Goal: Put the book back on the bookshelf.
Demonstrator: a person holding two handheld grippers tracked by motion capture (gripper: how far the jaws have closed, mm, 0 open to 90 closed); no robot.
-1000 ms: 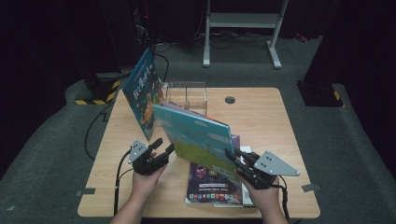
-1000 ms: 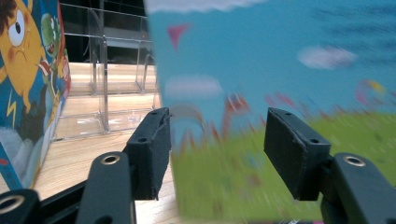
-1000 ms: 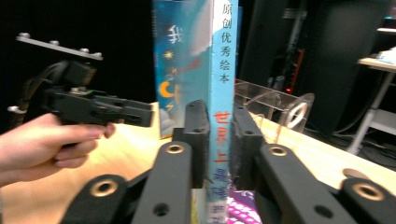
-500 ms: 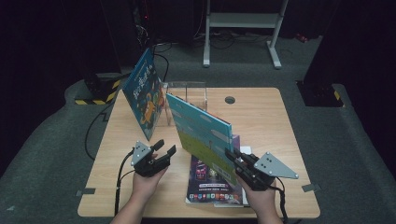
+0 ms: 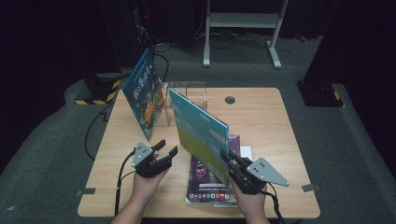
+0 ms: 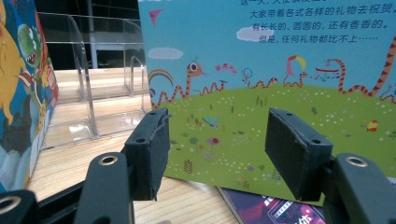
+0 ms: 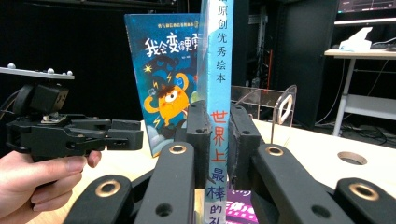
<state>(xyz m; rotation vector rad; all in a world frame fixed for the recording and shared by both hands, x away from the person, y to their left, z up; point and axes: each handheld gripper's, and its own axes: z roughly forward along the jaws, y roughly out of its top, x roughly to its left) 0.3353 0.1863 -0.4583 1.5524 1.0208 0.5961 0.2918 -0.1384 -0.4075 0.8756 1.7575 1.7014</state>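
My right gripper (image 5: 229,157) (image 7: 218,133) is shut on the spine of a teal picture book (image 5: 200,128) (image 7: 218,70), holding it up on edge over the table. Its green, snake-patterned cover (image 6: 280,84) faces my left gripper (image 5: 167,147) (image 6: 219,154), which stands open just left of it with nothing between its pads; it also appears in the right gripper view (image 7: 130,133). A blue book with an orange monster (image 5: 144,93) (image 7: 163,88) (image 6: 21,93) leans upright at the clear acrylic rack (image 5: 187,98) (image 6: 93,88) (image 7: 261,100). A purple book (image 5: 208,182) (image 6: 275,210) lies flat under the held one.
The wooden table (image 5: 261,126) has a round cable hole (image 5: 229,99) (image 7: 351,157) behind the rack. A white sheet or book (image 5: 245,151) peeks from under the purple one. Dark floor surrounds the table, with a white stand (image 5: 243,21) far behind.
The teal book has swung from a flatter tilt to nearly upright in the right gripper. The left gripper has stayed where it was.
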